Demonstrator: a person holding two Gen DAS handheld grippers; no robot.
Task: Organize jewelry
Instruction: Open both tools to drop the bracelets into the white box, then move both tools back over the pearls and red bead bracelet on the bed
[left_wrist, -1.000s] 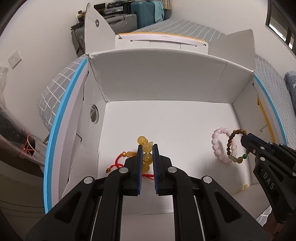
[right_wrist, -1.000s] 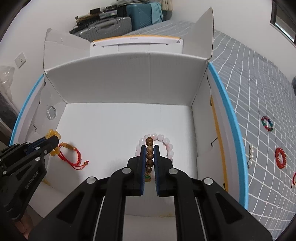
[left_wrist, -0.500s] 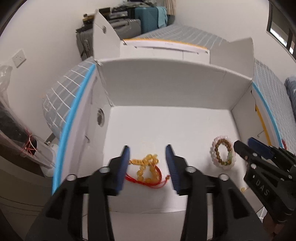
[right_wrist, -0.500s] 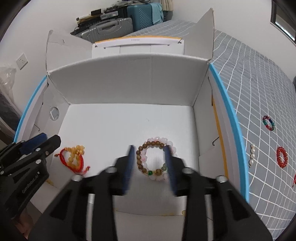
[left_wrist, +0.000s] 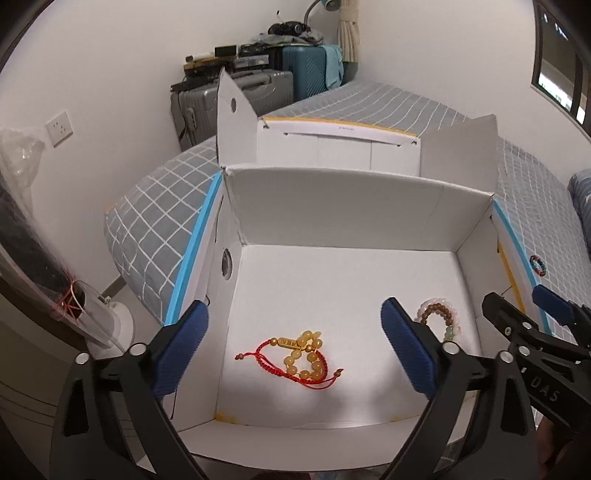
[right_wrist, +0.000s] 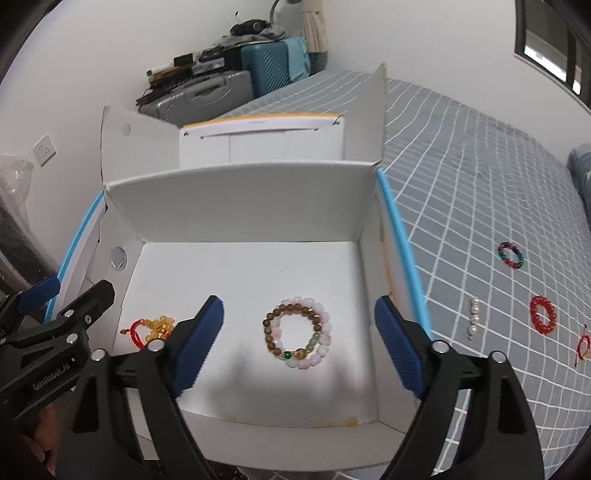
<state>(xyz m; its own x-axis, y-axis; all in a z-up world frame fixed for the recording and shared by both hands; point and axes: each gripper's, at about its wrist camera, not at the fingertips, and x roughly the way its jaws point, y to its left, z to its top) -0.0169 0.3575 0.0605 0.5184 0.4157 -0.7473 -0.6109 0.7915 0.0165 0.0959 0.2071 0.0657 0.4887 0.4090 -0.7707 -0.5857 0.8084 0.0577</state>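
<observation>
An open white cardboard box sits on the bed. On its floor at the left lie a yellow bead bracelet and a red cord bracelet. At the right a brown bead bracelet lies on a pink bead bracelet. My left gripper is open and empty above the yellow and red bracelets. My right gripper is open and empty above the brown and pink pair.
On the grey checked bedspread right of the box lie a multicoloured bracelet, a red bead bracelet, a short pearl strand and a red cord piece. Suitcases stand against the far wall.
Both grippers opened and let go of their bracelets, which now lie on the box floor. Both grippers have drawn back and up from the box.
</observation>
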